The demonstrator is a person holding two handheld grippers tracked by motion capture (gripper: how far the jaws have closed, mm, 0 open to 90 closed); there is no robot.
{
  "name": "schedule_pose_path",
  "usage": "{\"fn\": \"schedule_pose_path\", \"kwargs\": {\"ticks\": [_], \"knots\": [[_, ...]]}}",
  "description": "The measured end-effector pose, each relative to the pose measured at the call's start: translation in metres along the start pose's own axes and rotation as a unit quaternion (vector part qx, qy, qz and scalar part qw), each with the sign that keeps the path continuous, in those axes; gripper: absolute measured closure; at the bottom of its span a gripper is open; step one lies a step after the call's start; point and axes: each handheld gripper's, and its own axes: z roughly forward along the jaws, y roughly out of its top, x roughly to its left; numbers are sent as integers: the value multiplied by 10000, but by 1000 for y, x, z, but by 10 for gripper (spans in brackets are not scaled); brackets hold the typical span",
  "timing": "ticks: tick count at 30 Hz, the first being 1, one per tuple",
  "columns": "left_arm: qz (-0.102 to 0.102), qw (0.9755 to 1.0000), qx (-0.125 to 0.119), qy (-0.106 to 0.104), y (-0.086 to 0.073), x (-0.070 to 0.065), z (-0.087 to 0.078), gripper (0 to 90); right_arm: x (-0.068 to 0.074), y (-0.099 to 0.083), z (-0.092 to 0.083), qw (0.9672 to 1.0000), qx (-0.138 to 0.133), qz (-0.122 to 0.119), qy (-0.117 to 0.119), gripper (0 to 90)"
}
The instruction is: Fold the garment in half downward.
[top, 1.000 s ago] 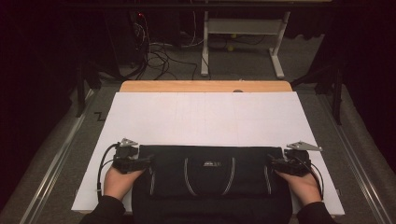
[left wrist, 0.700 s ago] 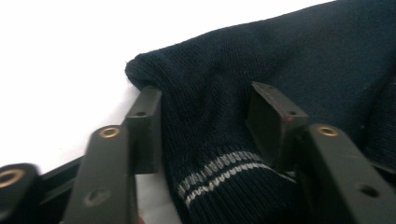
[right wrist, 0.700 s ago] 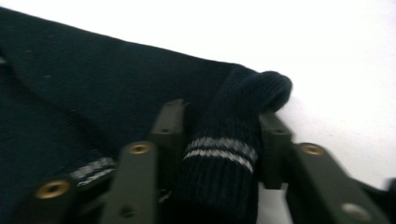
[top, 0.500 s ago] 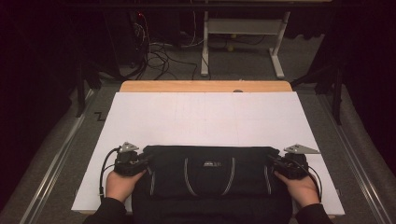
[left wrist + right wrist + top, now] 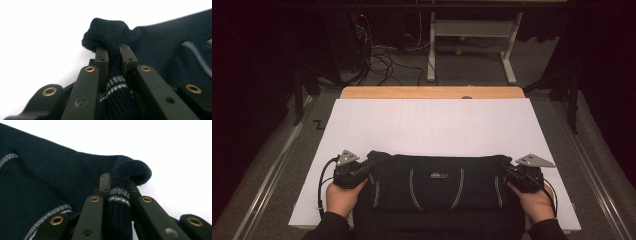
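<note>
While both hands rest at the lower edge of the high view, a dark knitted garment (image 5: 439,187) lies spread between them across the near part of a white sheet (image 5: 432,125) that covers the table. It fills the lower centre of the frame, with pale curved stripes on its front and a small light label near its upper middle. Part of it runs out of the bottom edge of the picture.

At the lower left of the high view the left gripper (image 5: 364,167) points toward the centre of the frame and meets the upper left corner of the garment. From the left gripper view, its jaws have just been closing and now pinch a bunched fold of ribbed knit (image 5: 113,60). The fabric rises between the two pads and mushrooms over their tips, and two pale stripes cross it lower down between the jaw arms.

At the lower right of the high view the right gripper (image 5: 511,174) points inward and meets the upper right corner of the garment. Its jaws too have just been closing. In the right gripper view they clamp a rolled ribbed edge (image 5: 120,192) with pale bands, and the roll bulges out over the right-hand jaw toward the white sheet.

A grey three-cornered plate sits on top of each gripper, and a black cable loops from the left one down past the left hand (image 5: 343,196). Beyond the sheet, at the middle of the high view, a strip of wooden tabletop (image 5: 432,92) shows, with a dark floor, cables and a pale metal frame (image 5: 472,35) behind it at the top.
</note>
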Motion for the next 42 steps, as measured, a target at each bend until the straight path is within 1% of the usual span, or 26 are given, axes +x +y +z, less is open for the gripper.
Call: {"fn": "schedule_pose_path", "kwargs": {"ticks": [2,3,4,5,6,7,8,9,12,13,16,17,18,19,21,23,24,26,28,30,32,33,34,35,36,42], "knots": [[25,10000,-27,8,1,-1,-1,762,1,2,-2,10000,-57,13,-23,823],[36,10000,-62,20,2,-2,-3,762,2,3,-3,9999,-85,-28,-48,823],[96,9999,-102,43,5,-3,-5,762,3,4,-4,9999,-110,-59,-61,823],[100,9999,-105,60,6,-3,-6,762,3,6,-5,9998,-140,-120,-81,824],[100,9999,-105,60,6,-3,-6,762,4,8,-6,9997,-168,-121,-104,825],[61,9999,-142,52,8,-2,-7,762,4,8,-6,9997,-168,-121,-104,825],[56,9997,-212,67,11,-3,-9,762,5,12,-8,9994,-243,-181,-138,825],[56,9997,-212,67,11,-3,-9,762,5,12,-8,9994,-243,-181,-138,825],[121,9996,-254,88,20,-3,-10,762,6,21,-10,9990,-350,-216,-183,826],[121,9996,-254,88,20,-3,-10,763,6,21,-10,9990,-350,-216,-183,826],[154,9990,-418,81,28,-4,-13,763,4,29,-10,9985,-432,-263,-209,826],[154,9990,-418,81,28,-4,-13,763,4,29,-10,9985,-432,-263,-209,826],[170,9988,-443,91,31,-3,-14,763,4,33,-11,9981,-467,-328,-246,825],[170,9988,-443,91,31,-3,-14,763,4,33,-11,9981,-467,-328,-246,825],[168,9987,-471,111,34,-1,-14,763,4,39,-12,9973,-529,-396,-329,826],[80,9986,-516,121,38,5,-13,762,5,42,-13,9970,-563,-413,-343,826],[80,9986,-516,121,38,5,-13,762,4,44,-13,9967,-585,-430,-356,826],[33,9987,-475,160,41,11,-8,762,4,46,-12,9965,-617,-432,-370,826],[25,9987,-475,178,42,12,-6,763,3,47,-11,9964,-632,-426,-380,826],[27,9987,-471,206,46,15,-2,762,2,50,-7,9964,-623,-410,-398,825],[26,9985,-488,256,48,17,1,762,0,54,1,9963,-616,-395,-451,825],[2,9984,-504,261,50,19,4,762,0,54,1,9963,-616,-395,-451,825],[-6,9985,-484,275,52,20,6,762,-2,55,4,9965,-592,-361,-476,824],[5,9987,-406,296,54,25,12,762,-5,57,11,9970,-550,-274,-466,824],[5,9987,-406,296,54,25,12,761,-5,57,11,9970,-550,-274,-466,824],[-2,9988,-237,425,58,36,31,762,-11,65,28,9966,-443,-312,-618,825]]}}
